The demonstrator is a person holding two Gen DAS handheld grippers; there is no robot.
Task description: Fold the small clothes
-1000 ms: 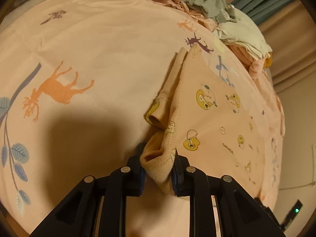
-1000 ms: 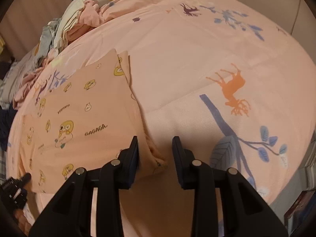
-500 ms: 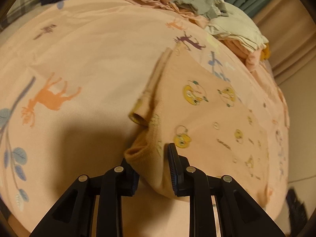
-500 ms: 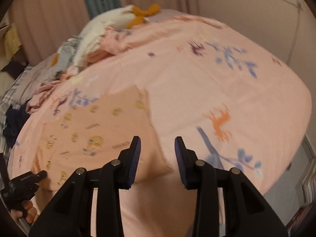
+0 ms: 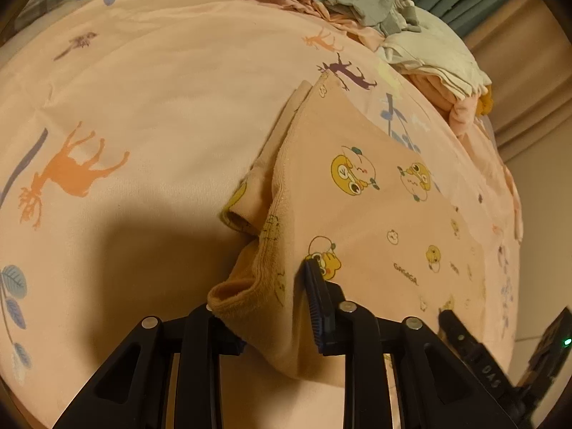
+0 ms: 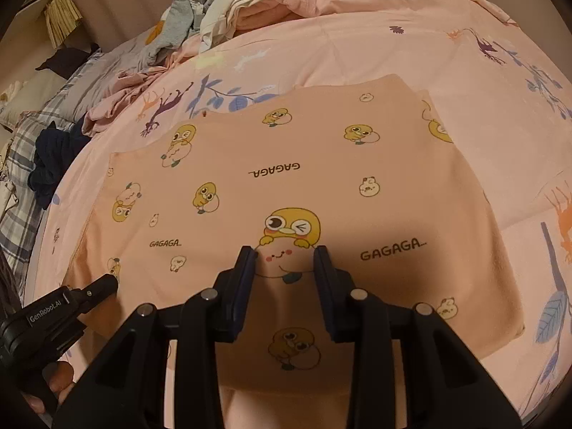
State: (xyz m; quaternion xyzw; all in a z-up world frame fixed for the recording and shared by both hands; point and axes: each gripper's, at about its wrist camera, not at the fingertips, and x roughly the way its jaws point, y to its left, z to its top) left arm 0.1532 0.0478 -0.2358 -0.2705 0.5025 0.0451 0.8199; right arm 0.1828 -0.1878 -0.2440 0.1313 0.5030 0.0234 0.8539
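Note:
A small peach garment printed with yellow cartoon ducks (image 6: 286,186) lies spread flat on the bed. In the left wrist view its near corner (image 5: 271,286) bunches between the jaws of my left gripper (image 5: 264,307), which stand wide apart with the cloth loose between them. My right gripper (image 6: 286,254) hovers open over the middle of the garment, above a large duck print, holding nothing. The left gripper also shows in the right wrist view (image 6: 103,286) at the garment's left edge. The right gripper's body shows at the lower right of the left wrist view (image 5: 475,354).
The bed has a pink sheet with deer and leaf prints (image 5: 107,136). A heap of unfolded clothes (image 6: 250,3) lies at the far side, with a dark garment (image 6: 53,157) and a plaid cover (image 6: 21,193) at the left. Curtains (image 5: 529,82) hang behind.
My left gripper's jaws have opened off the garment corner. My right gripper has moved from the garment's right edge to over its middle, still open.

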